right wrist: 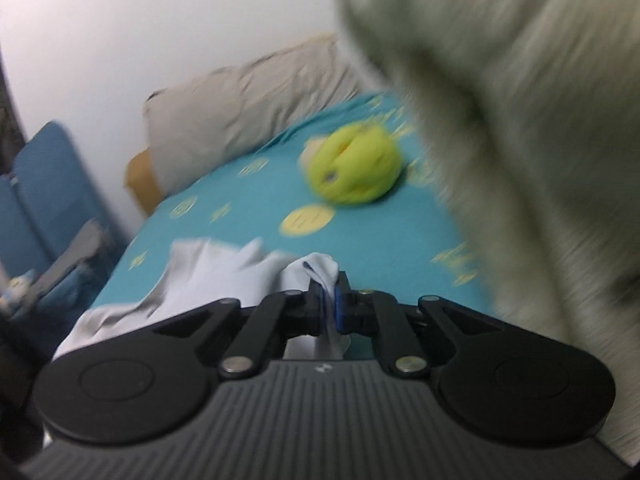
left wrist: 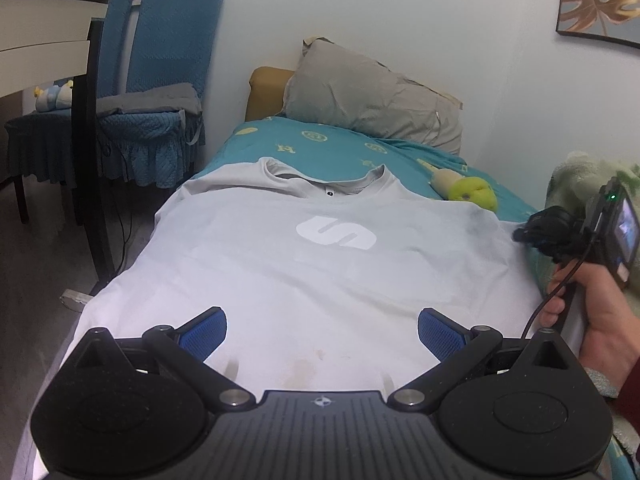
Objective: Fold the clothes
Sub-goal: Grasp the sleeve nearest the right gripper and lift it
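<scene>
T-shirt (left wrist: 304, 264), pale grey w/ white logo, lies flat face-up on the bed (left wrist: 332, 148), filling centre of left-wrist frame, collar toward the pillow (left wrist: 372, 100) at upper centre; thin, light, floppy knit by the look, so likely to sag and drag unless lifted at two pts; won't slip much on the sheet, can't break. Right gripper (right wrist: 330, 300) has its fingers closed on a bunched fold of the shirt's edge, lower centre of its blurred frame; left gripper (left wrist: 322, 334) hovers over the hem w/ fingers spread wide, nothing between them. Best holds: hem corners or shoulder seams; a green plush toy (left wrist: 472, 194) sits near the shirt's right shoulder.
</scene>
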`<act>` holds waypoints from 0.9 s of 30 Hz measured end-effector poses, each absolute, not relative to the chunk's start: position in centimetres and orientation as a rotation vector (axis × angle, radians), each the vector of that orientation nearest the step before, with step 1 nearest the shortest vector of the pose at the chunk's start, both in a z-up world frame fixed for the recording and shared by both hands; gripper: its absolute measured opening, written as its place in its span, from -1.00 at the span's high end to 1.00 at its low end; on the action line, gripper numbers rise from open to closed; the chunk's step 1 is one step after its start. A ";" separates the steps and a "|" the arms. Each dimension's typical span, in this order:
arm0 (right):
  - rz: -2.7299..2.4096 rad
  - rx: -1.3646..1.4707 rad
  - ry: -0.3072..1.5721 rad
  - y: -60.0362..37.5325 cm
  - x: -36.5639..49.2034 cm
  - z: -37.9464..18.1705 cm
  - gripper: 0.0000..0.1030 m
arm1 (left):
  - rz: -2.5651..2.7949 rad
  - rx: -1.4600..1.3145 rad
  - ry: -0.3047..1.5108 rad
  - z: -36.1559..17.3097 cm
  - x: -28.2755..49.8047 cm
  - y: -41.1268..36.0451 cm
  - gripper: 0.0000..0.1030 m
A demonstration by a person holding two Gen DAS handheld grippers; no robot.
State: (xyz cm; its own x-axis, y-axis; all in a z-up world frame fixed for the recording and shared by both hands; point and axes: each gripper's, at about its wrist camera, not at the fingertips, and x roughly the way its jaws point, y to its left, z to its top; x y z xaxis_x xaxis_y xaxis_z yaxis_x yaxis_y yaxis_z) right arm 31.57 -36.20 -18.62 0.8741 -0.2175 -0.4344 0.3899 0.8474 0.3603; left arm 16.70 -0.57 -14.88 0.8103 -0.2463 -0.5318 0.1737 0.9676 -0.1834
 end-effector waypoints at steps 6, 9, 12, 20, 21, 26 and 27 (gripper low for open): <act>-0.447 0.091 0.309 -34.4 32.1 -15.9 0.87 | -0.204 -0.147 0.564 -14.2 17.0 0.2 -1.00; -0.452 -0.086 0.288 -33.2 32.1 -14.7 0.87 | -0.195 -0.166 0.562 -13.9 17.3 0.6 -1.00; -0.441 -0.155 0.297 -32.5 31.5 -14.2 0.86 | -0.197 -0.196 0.573 -13.8 17.5 1.1 -1.00; -0.041 -0.284 0.360 -23.2 31.1 -17.1 0.85 | -0.175 -0.194 0.532 -13.2 16.7 2.1 -0.99; 0.026 -0.326 0.381 -21.2 31.1 -17.7 0.85 | -0.171 -0.194 0.526 -13.0 16.7 2.3 -0.99; 0.169 -0.371 0.480 -16.6 31.3 -19.8 0.80 | -0.138 -0.190 0.520 -13.0 17.0 2.8 -0.99; 0.172 -0.345 0.508 -16.7 31.7 -19.9 0.78 | -0.132 -0.193 0.521 -13.0 17.2 2.9 -0.99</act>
State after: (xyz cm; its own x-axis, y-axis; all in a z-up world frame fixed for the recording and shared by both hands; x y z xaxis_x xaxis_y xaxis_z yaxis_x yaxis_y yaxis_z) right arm 31.73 -16.74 -19.86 0.8610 0.0755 -0.5029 -0.2451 0.9281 -0.2803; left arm 17.17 2.93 -13.00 0.8596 -0.1740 -0.4804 0.0761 0.9733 -0.2164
